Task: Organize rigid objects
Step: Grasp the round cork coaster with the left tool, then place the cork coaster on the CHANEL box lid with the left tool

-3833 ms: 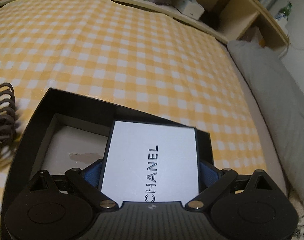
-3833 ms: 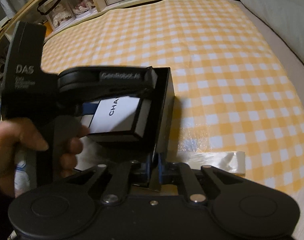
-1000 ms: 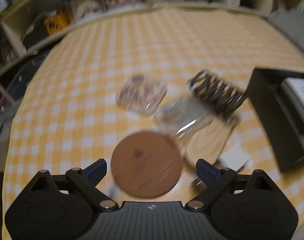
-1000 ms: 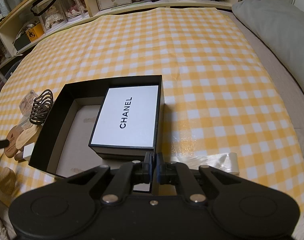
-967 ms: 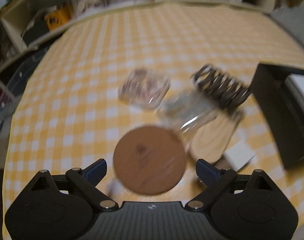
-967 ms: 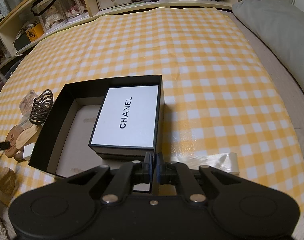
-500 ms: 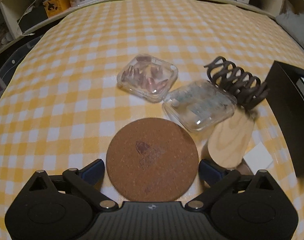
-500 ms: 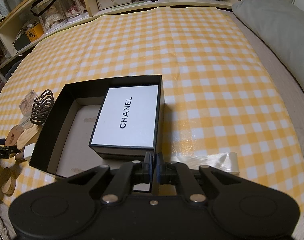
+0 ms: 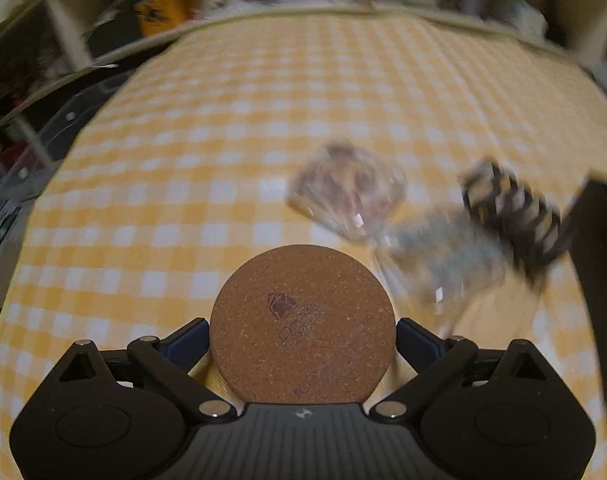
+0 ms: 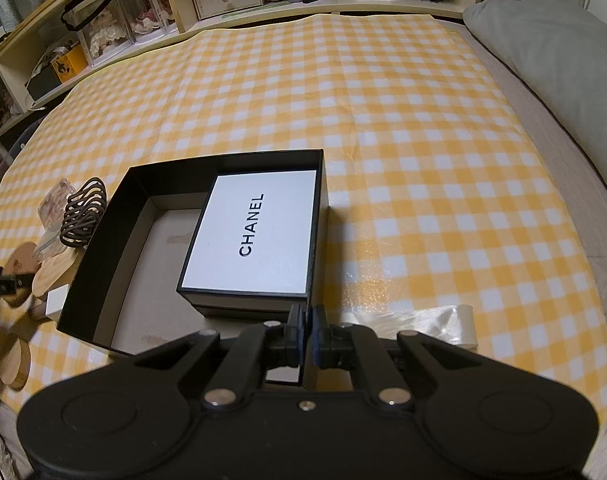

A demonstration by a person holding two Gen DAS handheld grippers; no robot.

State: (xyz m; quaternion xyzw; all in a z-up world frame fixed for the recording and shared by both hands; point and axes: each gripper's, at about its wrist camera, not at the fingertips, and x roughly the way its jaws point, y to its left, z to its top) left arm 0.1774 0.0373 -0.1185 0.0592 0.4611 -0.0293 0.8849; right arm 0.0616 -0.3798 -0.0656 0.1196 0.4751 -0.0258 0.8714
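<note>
Half a second back the round cork coaster (image 9: 302, 322) lay on the cloth between spread fingers; it now sits sharp between the blue pads of the left hand-held gripper (image 9: 302, 336) while everything behind it streaks with blur, so the pads are clenched on the coaster's edges and carry it. The right hand-held gripper (image 10: 304, 334) has not shifted.

The yellow-and-white checked cloth (image 10: 403, 128) covers the whole surface. On it, near the front edge, stands the open black cardboard box with a pale floor (image 10: 103, 264). Inside the box, against its right wall, lies the smaller white-topped box with black lettering (image 10: 251, 232). The right hand-held gripper is clenched on the black box's near wall, close to its front right corner, the two fingers pinching the thin card between them.

Just outside the box's left wall, toward the left edge of the surface, the remaining things lie in a cluster: a pale wooden disc (image 10: 49, 272), a dark brown plastic claw hair clip (image 10: 81, 212) resting just beside the wall, two clear plastic cases (image 9: 349, 192) that touch each other, and a small white block (image 10: 56, 300) near the box's front left corner. The contents of the cases are too blurred to tell.

A folded clear plastic wrapper (image 10: 435, 320) lies at the front edge, right of the box.
</note>
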